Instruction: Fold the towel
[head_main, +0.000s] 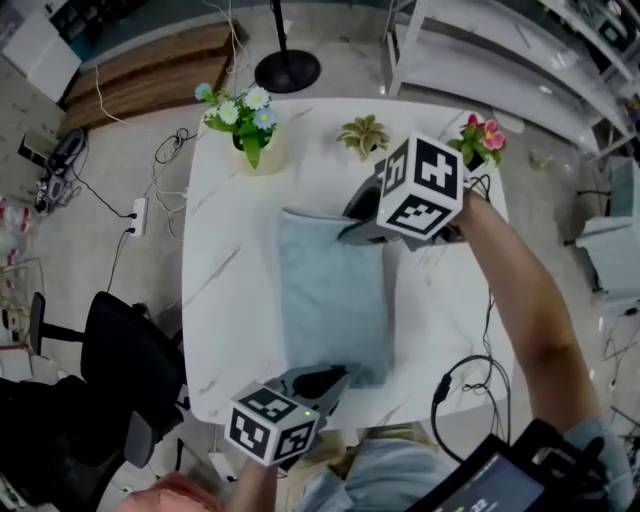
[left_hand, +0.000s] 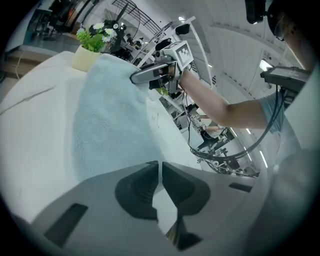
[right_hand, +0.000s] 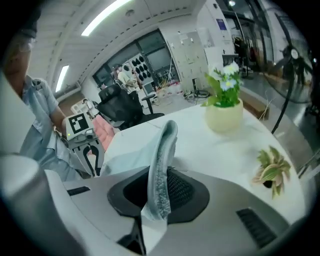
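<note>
A light blue towel (head_main: 330, 300) lies lengthwise on the white marble table (head_main: 230, 250). My right gripper (head_main: 350, 225) is at the towel's far right corner and is shut on it. In the right gripper view that corner (right_hand: 165, 150) stands up as a folded ridge between the jaws of that gripper (right_hand: 159, 192). My left gripper (head_main: 335, 378) is at the towel's near edge. In the left gripper view its jaws (left_hand: 160, 167) are almost together on the thin near edge, and the towel (left_hand: 110, 120) stretches away toward the right gripper (left_hand: 137, 77).
At the table's far edge stand a pot of white and blue flowers (head_main: 248, 125), a small succulent (head_main: 364, 135) and a pink flower plant (head_main: 480, 140). A black office chair (head_main: 130, 360) stands left of the table. Cables lie on the floor beside it.
</note>
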